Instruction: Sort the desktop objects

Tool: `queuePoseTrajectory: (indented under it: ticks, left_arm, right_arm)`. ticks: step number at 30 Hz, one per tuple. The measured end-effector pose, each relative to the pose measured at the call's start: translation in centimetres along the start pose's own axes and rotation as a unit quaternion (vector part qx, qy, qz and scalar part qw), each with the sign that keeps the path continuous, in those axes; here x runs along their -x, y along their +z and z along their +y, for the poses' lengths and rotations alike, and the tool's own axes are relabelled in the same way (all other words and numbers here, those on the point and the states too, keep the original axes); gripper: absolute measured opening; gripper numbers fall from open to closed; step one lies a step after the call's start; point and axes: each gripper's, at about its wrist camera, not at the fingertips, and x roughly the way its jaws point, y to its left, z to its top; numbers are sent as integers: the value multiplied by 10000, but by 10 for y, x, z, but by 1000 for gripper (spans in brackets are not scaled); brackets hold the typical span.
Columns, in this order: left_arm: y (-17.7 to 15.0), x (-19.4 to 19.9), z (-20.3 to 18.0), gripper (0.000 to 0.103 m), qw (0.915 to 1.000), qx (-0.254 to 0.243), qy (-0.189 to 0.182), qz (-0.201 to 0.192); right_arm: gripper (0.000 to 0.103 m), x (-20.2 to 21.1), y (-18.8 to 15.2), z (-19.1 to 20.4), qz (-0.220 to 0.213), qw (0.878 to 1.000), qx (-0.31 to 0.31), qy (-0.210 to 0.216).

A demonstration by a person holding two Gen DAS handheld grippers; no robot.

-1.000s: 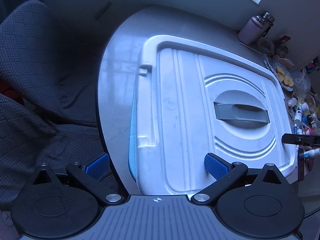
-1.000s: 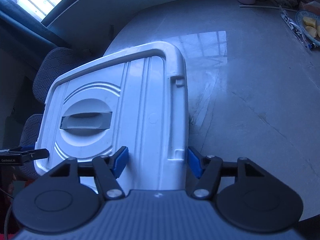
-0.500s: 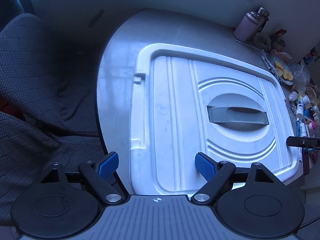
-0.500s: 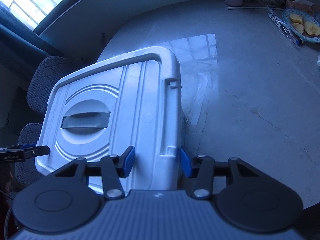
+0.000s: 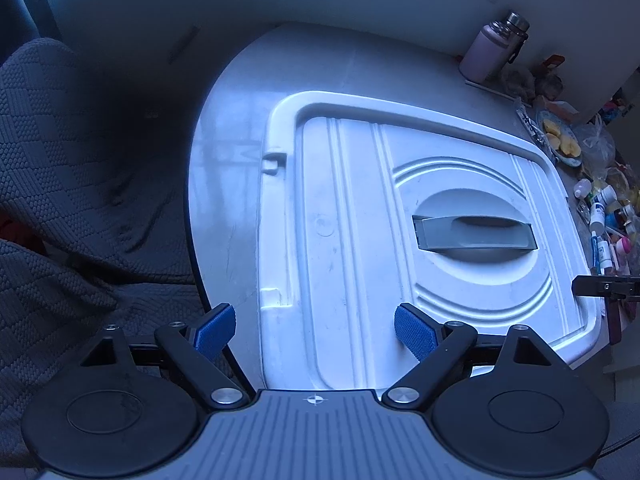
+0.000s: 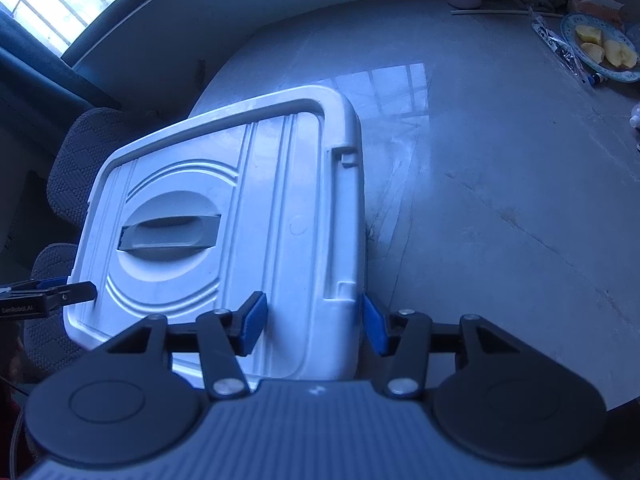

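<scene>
**Two grippers at the near edge of a closed white box**

Two grippers flank one large white box (image 5: 400,220), and we see it from both sides. It sits on a pale round table (image 6: 500,200), near the table's curved edge, with its lid on and a grey handle (image 5: 474,236) lying flat in the round recess in the middle of the lid.

Our left gripper (image 5: 316,330) hangs over the near left corner of the box. Its jaws stand wide apart, holding nothing: one blue pad (image 5: 214,330) is off the box, over the table's rim, and the other lies over the lid. We cannot tell whether it touches the lid.

Our right gripper (image 6: 312,326) is at the near right corner. Its jaws are also spread and grip nothing. They straddle the raised right rim of the lid: one blue pad (image 6: 252,326) is over the lid, and the other pad (image 6: 372,330) is just beside the box's outer wall, over the table. From the right wrist we also see the tip of the left gripper at the far left corner of the box.

Beyond the box, at the far side of the table, we see a pink bottle (image 5: 486,54), a plate of cut fruit (image 6: 604,50) and a clutter of small bottles and tubes (image 5: 608,224). A dark quilted chair (image 5: 80,160) stands to the left of the table.
</scene>
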Motion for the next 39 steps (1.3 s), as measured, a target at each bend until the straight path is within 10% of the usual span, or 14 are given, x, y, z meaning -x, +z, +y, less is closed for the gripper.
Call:
queuePoseTrajectory:
  ticks: [10,17,27,39]
  left_arm:
    - [-7,1,-3,103,9993,-154,248,-214]
    - [-11,2,-2,103,9992,-96,198,-340]
    - [-19,4,-2,103,9983,-41,200,-538]
    - [-70,54,-34,103,9811,-315,782,-1741]
  right_arm:
    - [57,3,-11,16,-245,9990,96,-354]
    - [87,-7,-24,26,-308,9985,143,-437]
    - [90,-2,-34,34,-480,9966,82,-668]
    - [90,32,-88,67,-1662,9805,767,-721]
